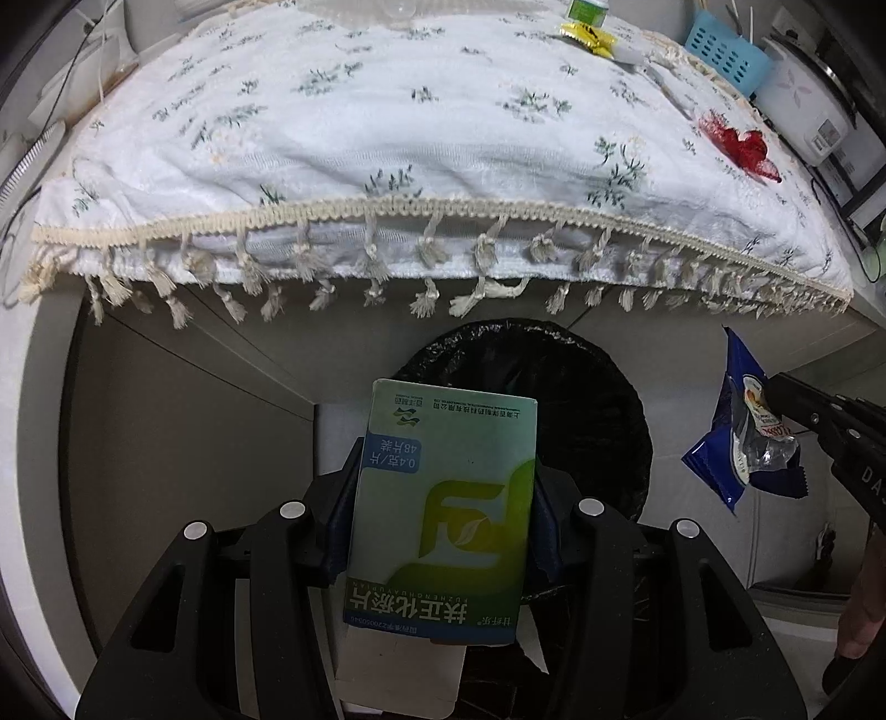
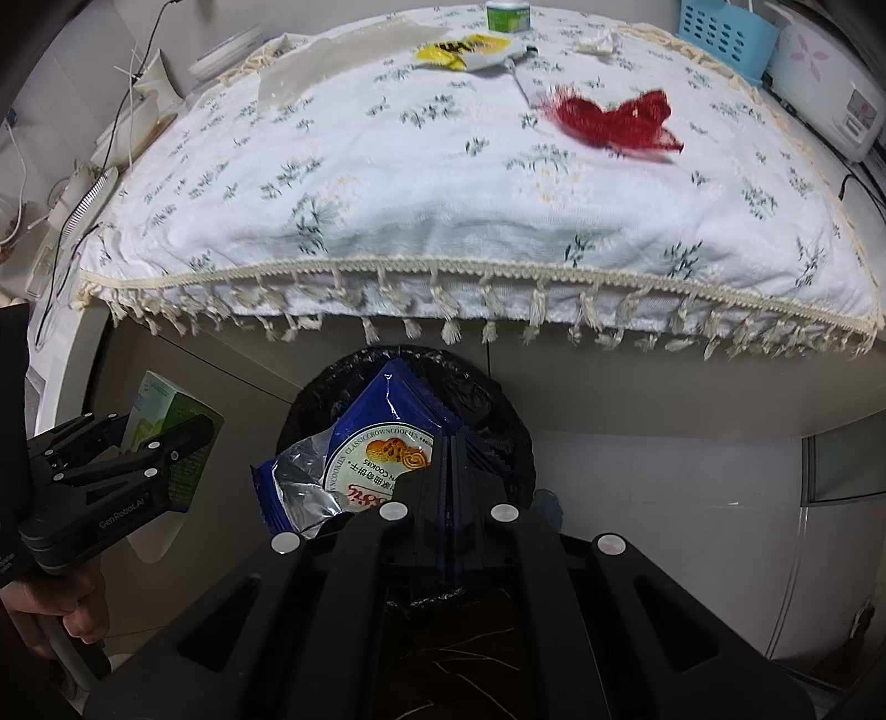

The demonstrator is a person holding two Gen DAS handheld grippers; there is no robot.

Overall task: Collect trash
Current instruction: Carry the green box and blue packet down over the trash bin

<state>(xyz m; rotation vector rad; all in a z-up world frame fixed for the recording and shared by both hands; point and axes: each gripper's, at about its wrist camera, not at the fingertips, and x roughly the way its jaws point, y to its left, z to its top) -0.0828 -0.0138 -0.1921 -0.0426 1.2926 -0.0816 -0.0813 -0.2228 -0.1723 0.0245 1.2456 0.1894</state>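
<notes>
My left gripper (image 1: pixel 443 487) is shut on a green and white medicine box (image 1: pixel 443 515), held upright in front of a bin lined with a black bag (image 1: pixel 598 399). My right gripper (image 2: pixel 443 471) is shut on a blue cookie wrapper (image 2: pixel 376 443), held above the same bin (image 2: pixel 498 410). The wrapper also shows at the right of the left wrist view (image 1: pixel 742 426); the box shows at the left of the right wrist view (image 2: pixel 160 410). On the table's floral cloth (image 2: pixel 443 194) lie a red net (image 2: pixel 609 119), a yellow wrapper (image 2: pixel 454 50) and a clear plastic sheet (image 2: pixel 315 66).
The bin stands on the floor below the table's fringed front edge (image 1: pixel 443 205). A green tub (image 2: pixel 506 14) stands at the table's far edge. A blue basket (image 2: pixel 725 33) and a white rice cooker (image 2: pixel 830 83) stand at the back right. Cables lie at the left.
</notes>
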